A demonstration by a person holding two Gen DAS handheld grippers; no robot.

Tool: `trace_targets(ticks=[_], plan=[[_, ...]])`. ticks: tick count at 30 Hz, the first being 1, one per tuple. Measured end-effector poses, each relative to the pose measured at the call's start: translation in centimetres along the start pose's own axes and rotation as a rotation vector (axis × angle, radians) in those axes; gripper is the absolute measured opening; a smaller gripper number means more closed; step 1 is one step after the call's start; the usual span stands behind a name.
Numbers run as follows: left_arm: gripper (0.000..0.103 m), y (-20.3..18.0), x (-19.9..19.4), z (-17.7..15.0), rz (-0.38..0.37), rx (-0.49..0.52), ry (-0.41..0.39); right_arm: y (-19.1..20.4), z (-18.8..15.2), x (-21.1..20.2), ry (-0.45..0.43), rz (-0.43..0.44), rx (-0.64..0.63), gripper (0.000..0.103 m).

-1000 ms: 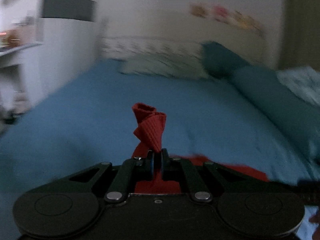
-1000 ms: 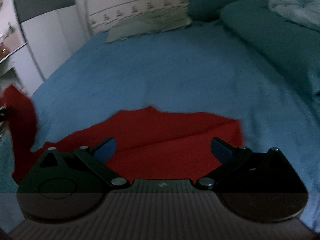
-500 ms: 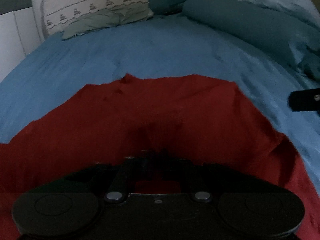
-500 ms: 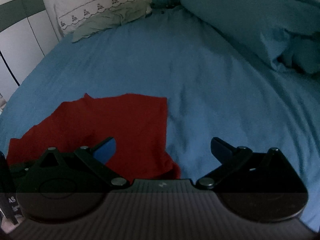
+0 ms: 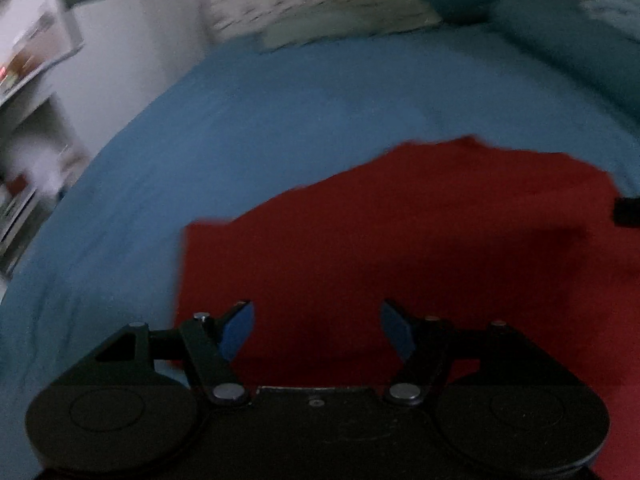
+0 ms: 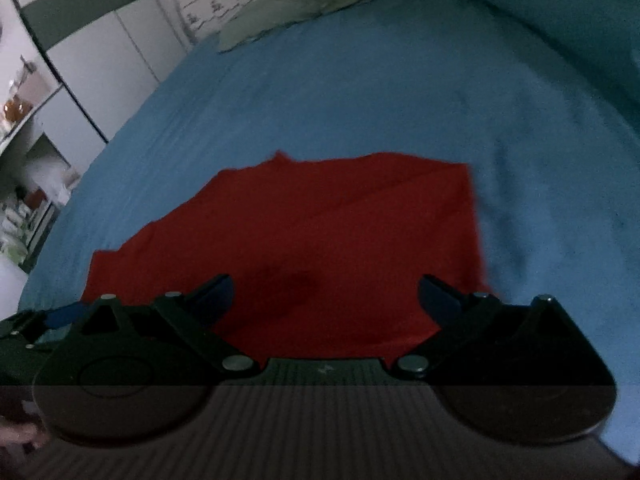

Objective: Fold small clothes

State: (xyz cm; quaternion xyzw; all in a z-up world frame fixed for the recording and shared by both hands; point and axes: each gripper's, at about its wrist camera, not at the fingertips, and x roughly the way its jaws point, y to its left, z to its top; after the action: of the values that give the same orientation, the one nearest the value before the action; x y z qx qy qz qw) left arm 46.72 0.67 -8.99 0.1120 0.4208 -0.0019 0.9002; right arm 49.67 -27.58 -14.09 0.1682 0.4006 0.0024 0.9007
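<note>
A red garment point(image 5: 400, 240) lies flat on the blue bed sheet point(image 5: 260, 120). It also shows in the right wrist view point(image 6: 328, 240), with a fold line across it. My left gripper point(image 5: 316, 332) is open and empty just above the garment's near left part. My right gripper point(image 6: 324, 296) is open and empty above the garment's near edge. The right gripper's tip shows at the right edge of the left wrist view point(image 5: 628, 212). The left gripper shows at the lower left of the right wrist view point(image 6: 48, 318).
Pillows point(image 6: 304, 12) lie at the head of the bed. A rolled teal duvet point(image 5: 568, 36) runs along the right side. White cupboards and shelves point(image 6: 60, 68) stand to the left of the bed.
My left gripper was shut on the red garment and held it up; it laid the cloth over and has now opened and drawn back. My right gripper stayed open and shifted left over the garment.
</note>
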Motion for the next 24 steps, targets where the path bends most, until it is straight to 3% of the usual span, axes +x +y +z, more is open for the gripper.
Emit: trace_targets(ticks=[2, 4, 7, 10, 12, 14, 20, 24], plan=[[0.075, 2.5, 1.2, -0.7, 0.032, -0.039, 0.017, 1.2, -0.2, 1.8, 0.009, -0.013, 0.001, 0.100], [0.075, 4.1, 2.3, -1.4, 0.058, -0.056, 0.032, 2.2, -0.6, 3.5, 0.018, -0.049, 0.005, 0.091], [0.075, 5.7, 2.7, -2.7, 0.046, -0.101, 0.060, 3.6, -1.2, 5.6, 0.023, -0.089, 0.004, 0.080], [0.075, 6.4, 2.5, -3.6, 0.048, -0.100, 0.072, 4.9, -1.9, 6.5, 0.007, -0.155, -0.061, 0.060], [0.075, 6.6, 2.6, -4.0, 0.048, -0.102, 0.073, 5.6, -2.2, 6.4, -0.005, -0.184, -0.107, 0.034], [0.075, 6.9, 2.7, -4.0, 0.044, -0.120, 0.072, 6.2, -1.9, 5.8, -0.018, -0.191, -0.134, 0.024], [0.075, 7.4, 3.7, -3.5, -0.006, -0.147, 0.064, 6.2, 3.1, 1.4, -0.128, -0.152, -0.178, 0.023], [0.075, 7.2, 4.7, -3.1, -0.037, -0.147, 0.076, 3.3, 4.9, -1.9, -0.189, -0.234, -0.190, 0.023]])
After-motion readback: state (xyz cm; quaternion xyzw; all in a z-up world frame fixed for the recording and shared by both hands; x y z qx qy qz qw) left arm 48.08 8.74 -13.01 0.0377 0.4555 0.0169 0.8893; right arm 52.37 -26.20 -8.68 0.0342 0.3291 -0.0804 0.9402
